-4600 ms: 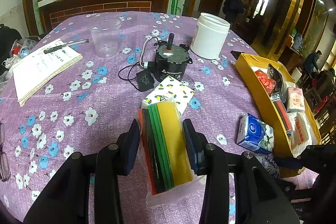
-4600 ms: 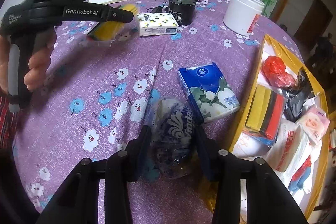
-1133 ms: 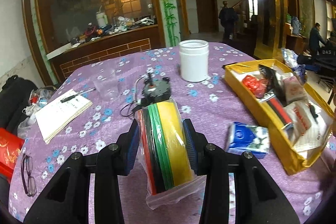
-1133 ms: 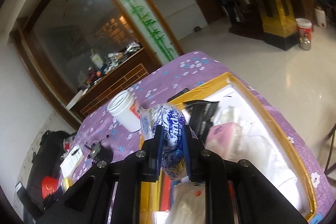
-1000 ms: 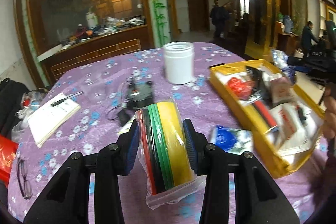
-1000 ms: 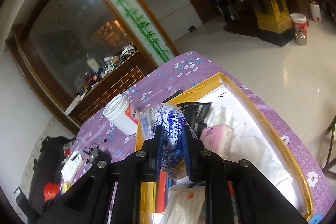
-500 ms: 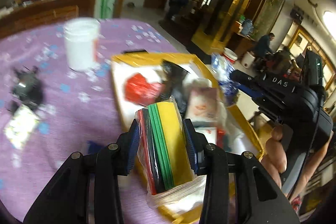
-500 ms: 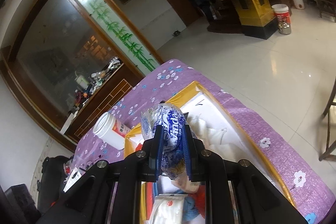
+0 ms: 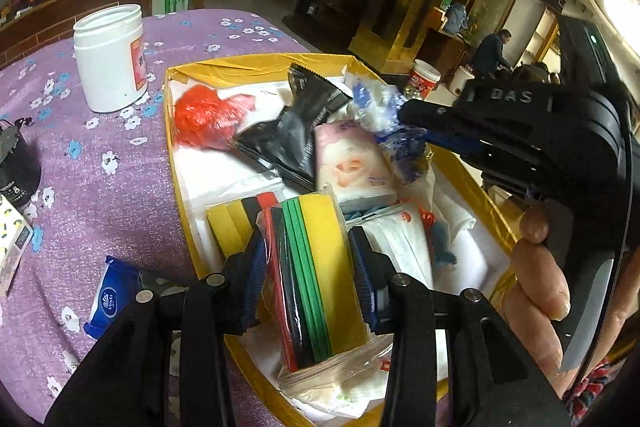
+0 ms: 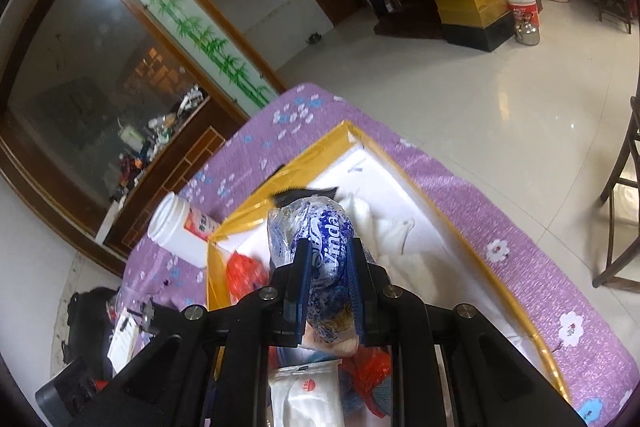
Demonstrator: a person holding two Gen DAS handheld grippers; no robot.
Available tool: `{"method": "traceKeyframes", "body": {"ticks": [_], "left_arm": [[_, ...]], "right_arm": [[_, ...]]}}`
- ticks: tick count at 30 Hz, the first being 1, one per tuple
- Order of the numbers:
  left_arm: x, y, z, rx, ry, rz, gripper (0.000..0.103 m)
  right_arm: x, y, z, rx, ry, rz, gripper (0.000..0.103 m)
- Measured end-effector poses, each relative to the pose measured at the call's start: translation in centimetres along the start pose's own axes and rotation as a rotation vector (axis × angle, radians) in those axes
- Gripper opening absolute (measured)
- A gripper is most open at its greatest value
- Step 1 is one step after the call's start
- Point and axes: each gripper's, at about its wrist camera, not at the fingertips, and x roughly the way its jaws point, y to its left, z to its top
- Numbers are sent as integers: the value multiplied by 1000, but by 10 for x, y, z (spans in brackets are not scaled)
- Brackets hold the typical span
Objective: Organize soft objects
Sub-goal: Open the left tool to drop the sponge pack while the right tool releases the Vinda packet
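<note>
My left gripper [image 9: 310,275] is shut on a clear bag of red, black, green and yellow sponge sheets [image 9: 316,275], held above the near end of the yellow tray [image 9: 256,65]. My right gripper [image 10: 326,281] is shut on a crumpled blue and white Vinda tissue pack [image 10: 320,231] over the same yellow tray [image 10: 452,227]. From the left wrist view that tissue pack [image 9: 384,115] hangs over the tray's far right side in the right gripper [image 9: 412,125], held by a hand [image 9: 540,283]. Several soft packs lie in the tray: a red bag [image 9: 208,121], a black pouch [image 9: 296,135], a pink tissue pack [image 9: 352,163].
A white jar [image 9: 110,59] stands on the purple flowered cloth [image 9: 100,155] left of the tray. A blue tissue pack [image 9: 112,297] lies by the tray's near left side, a black motor [image 9: 16,163] further left. The table edge and tiled floor [image 10: 500,87] lie beyond the tray.
My left gripper has swung right with the sponge bag, from above the cloth to above the tray. My right gripper has tipped lower over the tray with the tissue pack.
</note>
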Motion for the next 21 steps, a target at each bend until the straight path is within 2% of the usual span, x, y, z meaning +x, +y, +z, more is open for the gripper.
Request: {"method": "traceKeyframes", "body": {"ticks": [4,14,21], "left_arm": [[0,-5,-2,27,-4,15,38],[2,-13,-7,69,-2,13,38],[-7,-16,-8,74,-36,4,43]], "right_arm": [[10,4,-4,-22,38,-22,19],[14,9,-7,-53,41,-59,22],[15,8,-8,-45,50,-33,26]]}}
